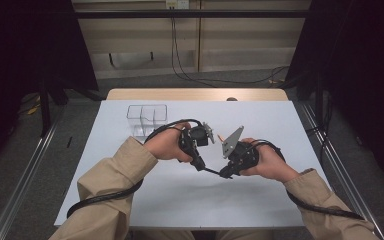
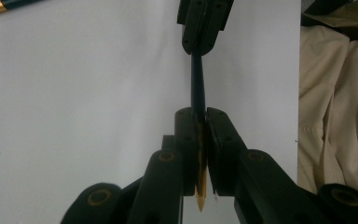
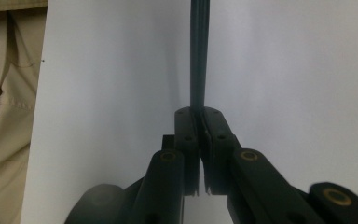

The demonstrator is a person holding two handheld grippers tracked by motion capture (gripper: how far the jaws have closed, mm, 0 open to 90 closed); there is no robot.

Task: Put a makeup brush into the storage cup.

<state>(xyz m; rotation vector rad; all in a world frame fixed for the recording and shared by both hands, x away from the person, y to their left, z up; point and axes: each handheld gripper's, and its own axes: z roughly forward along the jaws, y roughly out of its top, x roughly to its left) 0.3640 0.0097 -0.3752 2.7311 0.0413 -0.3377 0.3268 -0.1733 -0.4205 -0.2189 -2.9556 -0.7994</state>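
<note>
Pencil [image 2: 198,88] clamped at its sharpened end in left tongs [image 2: 200,140], running toward twelve o'clock into right tongs [image 3: 199,140], likewise clenched on it; both above white table [image 1: 190,200], clear box [image 1: 146,119] at ten o'clock.

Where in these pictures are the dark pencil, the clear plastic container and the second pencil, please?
dark pencil [image 2: 198,84], left gripper view, shaft between the two grippers.
clear plastic container [image 1: 147,119], high view, front wall.
second pencil [image 2: 0,6], left gripper view, gold band near its end.
</note>
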